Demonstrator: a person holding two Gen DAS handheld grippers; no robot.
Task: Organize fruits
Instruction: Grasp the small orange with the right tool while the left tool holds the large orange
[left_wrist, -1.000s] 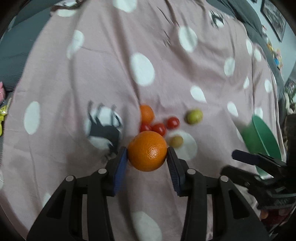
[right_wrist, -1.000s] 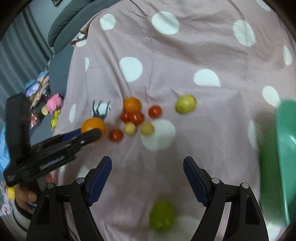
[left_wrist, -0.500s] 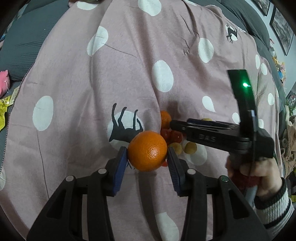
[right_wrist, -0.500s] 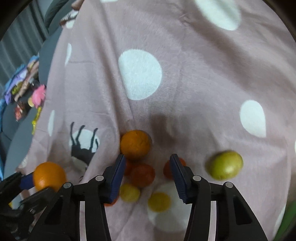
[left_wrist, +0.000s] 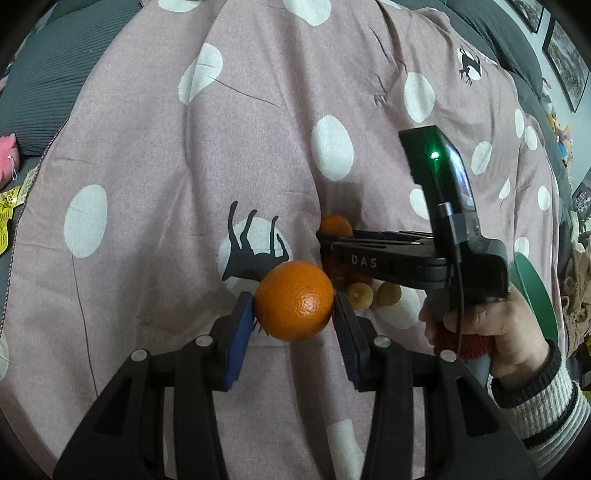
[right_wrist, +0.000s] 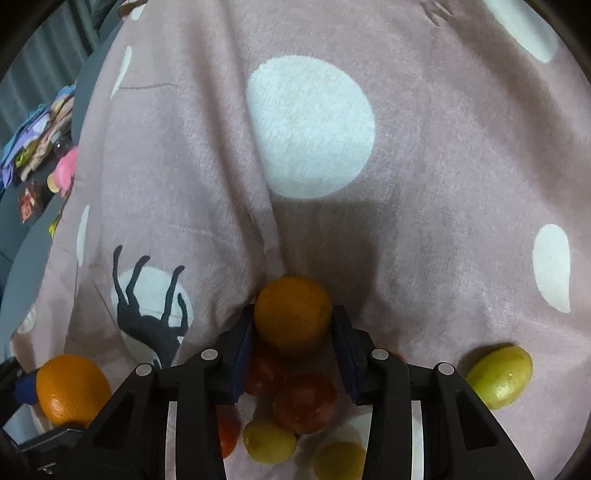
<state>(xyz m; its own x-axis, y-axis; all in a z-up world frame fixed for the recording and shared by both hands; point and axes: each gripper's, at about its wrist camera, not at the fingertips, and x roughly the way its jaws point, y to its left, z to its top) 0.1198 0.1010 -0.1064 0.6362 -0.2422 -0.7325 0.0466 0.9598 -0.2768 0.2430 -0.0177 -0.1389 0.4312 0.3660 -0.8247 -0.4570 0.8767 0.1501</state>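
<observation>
L gripper (left_wrist: 294, 308) clamps a big round orange (left_wrist: 294, 311); R gripper (right_wrist: 293, 325) fingers grasp a smaller orange (right_wrist: 293, 316) (on pink polka-dot bedspread (right_wrist: 332, 229)).

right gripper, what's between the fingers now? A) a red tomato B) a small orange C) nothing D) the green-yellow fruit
B: in the right wrist view the right gripper has its blue pads against both sides of the small orange; the red tomato lies nearer the camera under the gripper, and the green-yellow fruit sits apart to the right.
</observation>
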